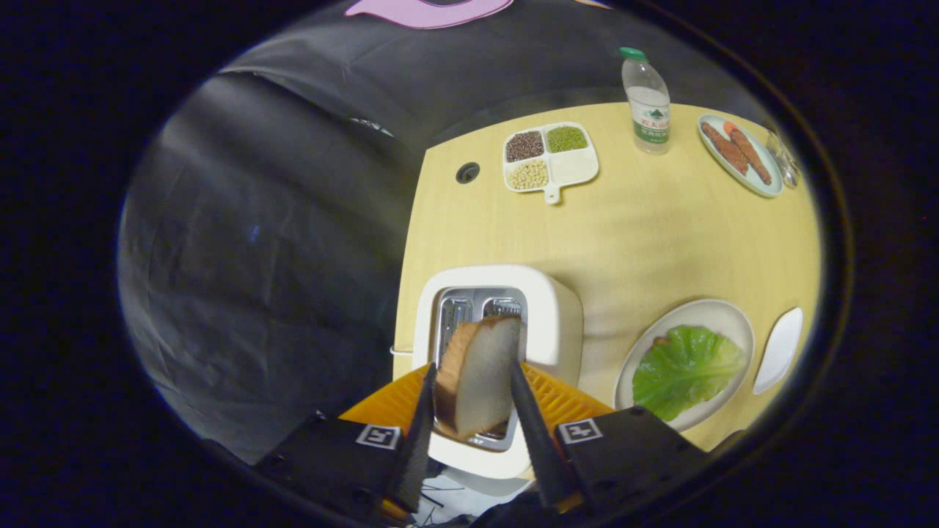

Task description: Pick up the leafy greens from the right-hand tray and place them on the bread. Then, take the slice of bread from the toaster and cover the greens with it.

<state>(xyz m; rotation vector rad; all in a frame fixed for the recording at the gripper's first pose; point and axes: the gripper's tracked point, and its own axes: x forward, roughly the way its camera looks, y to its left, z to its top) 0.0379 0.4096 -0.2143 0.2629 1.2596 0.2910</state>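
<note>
bread slice [478, 378] sits clamped between both fingers of the hand-held gripper [473, 381], lifted above the toaster [554, 315] slot, meant for the greens [686, 370] (already plated).

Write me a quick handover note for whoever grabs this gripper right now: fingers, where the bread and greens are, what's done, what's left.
Gripper: shut on the slice of bread, one finger against each face, held over the toaster slot; its lower end looks still about level with the slot.
Leafy greens: lying on the oval plate beside the toaster; a bit of something brownish peeks out at their edge, probably the bottom bread.
Done: greens appear placed; toaster slice gripped.
Left: carry the slice over to the plate, lay it flat on the greens, release.
</note>
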